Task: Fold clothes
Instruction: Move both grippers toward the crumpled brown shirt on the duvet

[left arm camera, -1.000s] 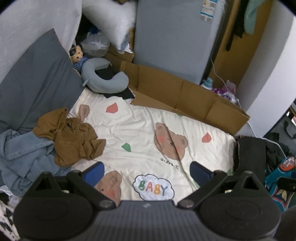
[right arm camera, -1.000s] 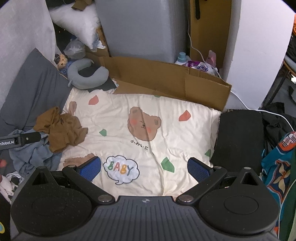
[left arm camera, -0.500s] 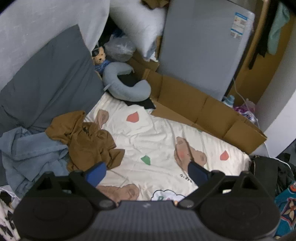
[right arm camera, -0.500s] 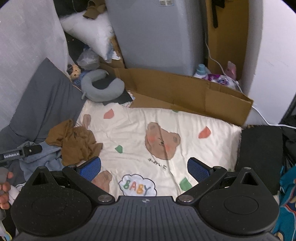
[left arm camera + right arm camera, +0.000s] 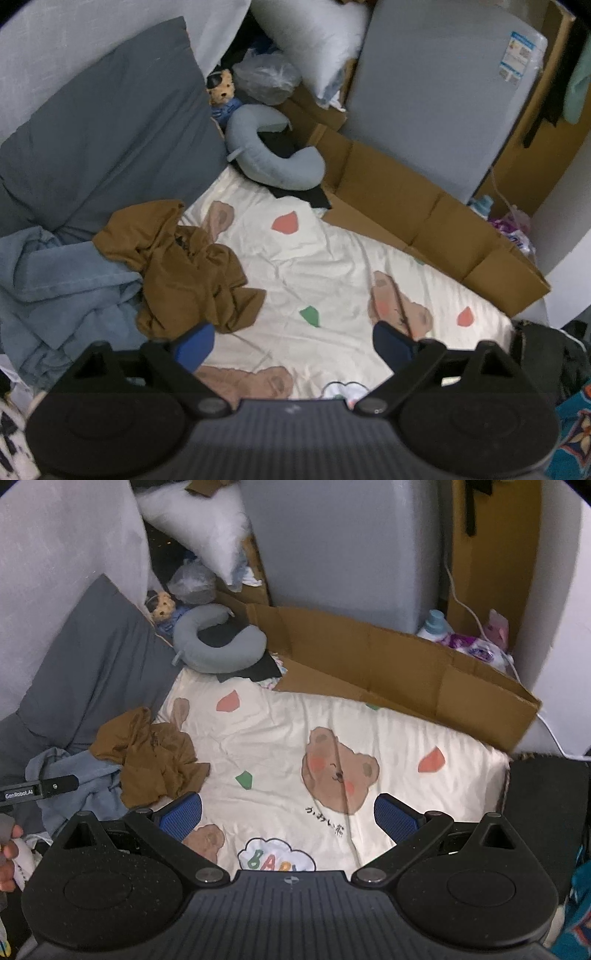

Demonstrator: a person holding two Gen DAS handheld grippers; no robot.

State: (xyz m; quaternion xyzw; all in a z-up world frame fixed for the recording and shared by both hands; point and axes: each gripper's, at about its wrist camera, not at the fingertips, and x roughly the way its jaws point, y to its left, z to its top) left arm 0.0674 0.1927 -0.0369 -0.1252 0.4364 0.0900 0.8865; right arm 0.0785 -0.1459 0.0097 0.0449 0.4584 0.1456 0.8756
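Blue ribbed pads tip both claws, and each claw is spread wide with nothing between its fingers: the left gripper (image 5: pixel 291 341) hangs above the lower middle of its frame, its left pad (image 5: pixel 192 341) just over the hem of the crumpled brown cotton garment (image 5: pixel 181 266), probably because that is the piece to be picked up first. The right gripper (image 5: pixel 288 818) hovers over the cream quilt printed with bears and a "BABY" cloud (image 5: pixel 332 738), held back, likely waiting until there is a second corner to take. In the right wrist view the brown garment sits at the left middle, half lying on a heap of pale blue denim clothing (image 5: pixel 77 775). Nothing is folded yet, by the look of it. Beyond, at the upper left, lie a grey U-shaped neck pillow (image 5: pixel 273 155) and a large slate-grey pillow (image 5: pixel 110 140); flattened brown cardboard (image 5: pixel 424 221) edges the quilt's far side.
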